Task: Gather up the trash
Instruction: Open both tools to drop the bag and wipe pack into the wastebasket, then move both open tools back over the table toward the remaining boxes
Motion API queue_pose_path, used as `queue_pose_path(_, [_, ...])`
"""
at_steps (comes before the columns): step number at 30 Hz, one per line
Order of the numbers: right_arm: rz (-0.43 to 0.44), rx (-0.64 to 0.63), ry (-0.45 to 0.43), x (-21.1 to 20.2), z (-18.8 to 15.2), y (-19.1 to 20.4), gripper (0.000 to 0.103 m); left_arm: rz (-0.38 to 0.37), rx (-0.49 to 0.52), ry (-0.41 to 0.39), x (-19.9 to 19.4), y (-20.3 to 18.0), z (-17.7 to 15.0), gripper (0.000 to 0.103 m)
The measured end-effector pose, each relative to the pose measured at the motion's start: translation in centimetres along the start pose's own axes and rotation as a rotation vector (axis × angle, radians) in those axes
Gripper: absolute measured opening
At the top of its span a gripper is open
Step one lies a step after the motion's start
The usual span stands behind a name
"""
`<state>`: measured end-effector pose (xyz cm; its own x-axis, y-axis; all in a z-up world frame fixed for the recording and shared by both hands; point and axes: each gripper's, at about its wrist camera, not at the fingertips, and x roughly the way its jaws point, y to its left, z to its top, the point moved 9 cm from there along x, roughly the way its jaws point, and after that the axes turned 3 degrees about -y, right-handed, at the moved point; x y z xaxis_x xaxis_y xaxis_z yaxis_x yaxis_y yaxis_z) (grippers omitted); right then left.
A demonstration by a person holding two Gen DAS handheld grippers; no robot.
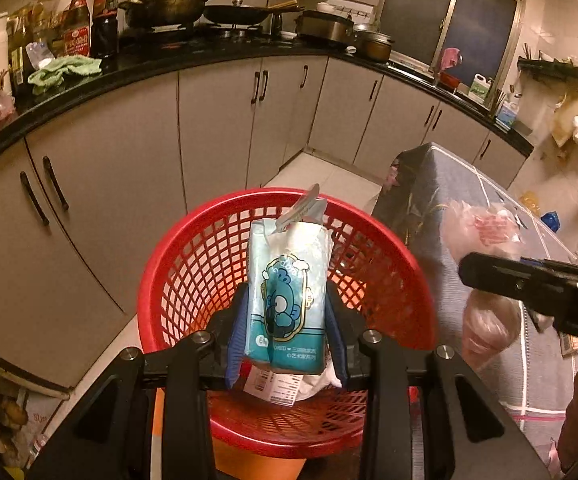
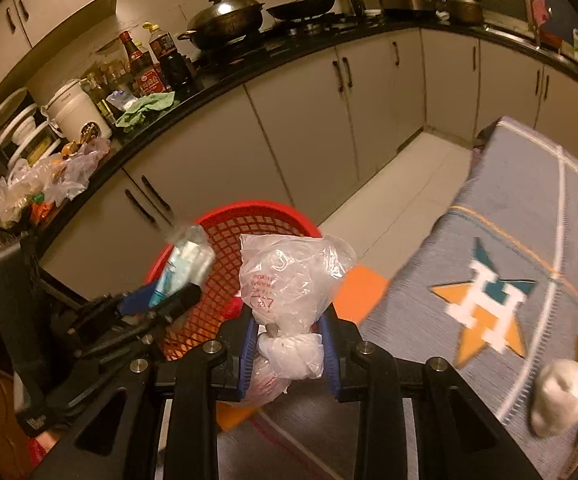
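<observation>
Left gripper (image 1: 287,312): blue pads clamped on both sides of a pale-blue tissue pack (image 1: 289,292), held upright above the red mesh basket (image 1: 193,264).
Right gripper (image 2: 289,350): jaws narrowed onto the knotted neck of a clear plastic bag (image 2: 289,280), just beside the basket's rim.
Basket: on the floor, near the cabinets (image 1: 217,128).
Table cloth (image 2: 529,216): grey, right of basket.
</observation>
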<state>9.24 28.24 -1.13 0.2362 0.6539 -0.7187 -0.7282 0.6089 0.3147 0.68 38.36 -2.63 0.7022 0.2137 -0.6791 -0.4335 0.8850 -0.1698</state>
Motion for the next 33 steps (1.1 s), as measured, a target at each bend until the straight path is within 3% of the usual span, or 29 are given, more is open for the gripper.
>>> queue_pose_path(7, [-0.016,-0.002,0.023,2.4,0.6,0.4,0.035,0.004,-0.011,0.014,0.7,0.7,-0.2,0.039])
queue_pose_path(11, [-0.021,0.005,0.017,2.7,0.9,0.5,0.056,0.002,-0.026,0.014,0.7,1.0,-0.1,0.047])
queue_pose_path(17, [-0.038,0.002,-0.014,1.2,1.0,0.2,0.056,-0.004,-0.048,0.020,0.4,1.3,-0.2,0.051])
queue_pose_path(21, [-0.057,0.012,-0.036,-0.6,0.6,-0.4,0.056,-0.016,-0.047,-0.007,-0.5,0.8,0.2,0.066])
queue_pose_path(33, [-0.059,0.091,-0.077,-6.7,-3.5,-2.9,0.056,-0.062,0.023,-0.036,-4.4,-3.5,-0.2,0.066])
